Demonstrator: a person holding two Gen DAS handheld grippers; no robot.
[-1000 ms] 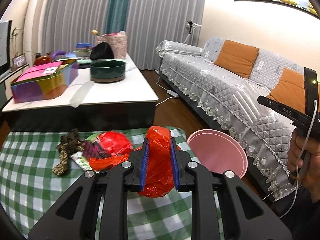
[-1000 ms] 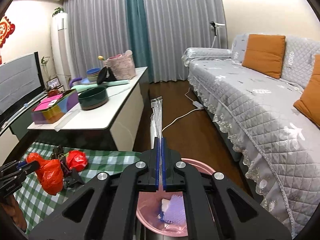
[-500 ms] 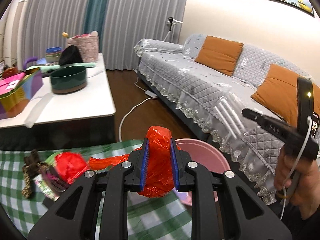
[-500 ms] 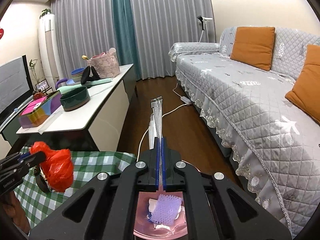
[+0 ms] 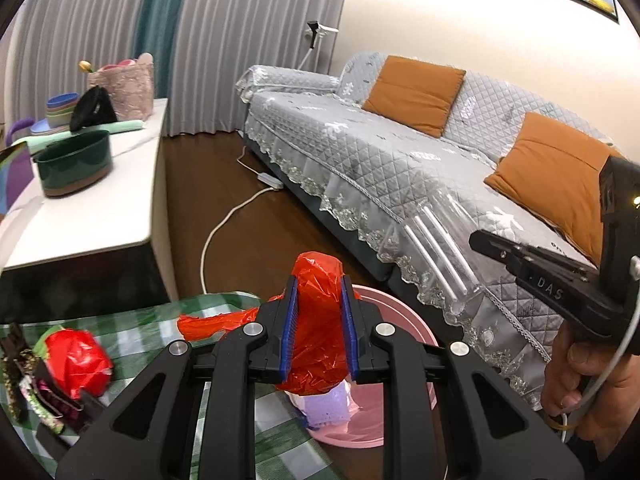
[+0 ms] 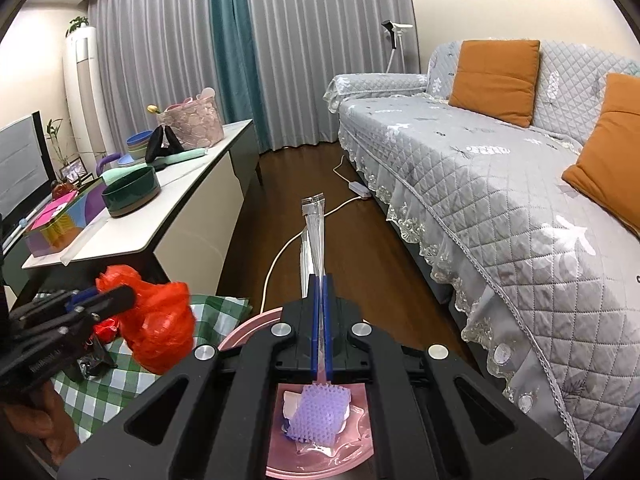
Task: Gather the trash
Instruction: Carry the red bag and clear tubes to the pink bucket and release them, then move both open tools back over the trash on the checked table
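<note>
My left gripper is shut on a crumpled red plastic bag, held over the near rim of the pink bin. The same bag shows at the left in the right wrist view, beside the bin. My right gripper is shut on a clear plastic sleeve that sticks up and forward above the bin. In the left wrist view that sleeve juts out from the right gripper, which a hand holds. A purple mesh pad and white scraps lie inside the bin.
A green checked cloth carries another red bag, a patterned wrapper and a dark braided piece. Behind stands a white low table with a green bowl and a colourful box. The grey sofa fills the right; a white cable crosses the wooden floor.
The left gripper has carried the red bag rightward, from above the checked cloth to over the bin's edge. The right gripper has sunk slightly, bringing the bin's inside closer in its view.
</note>
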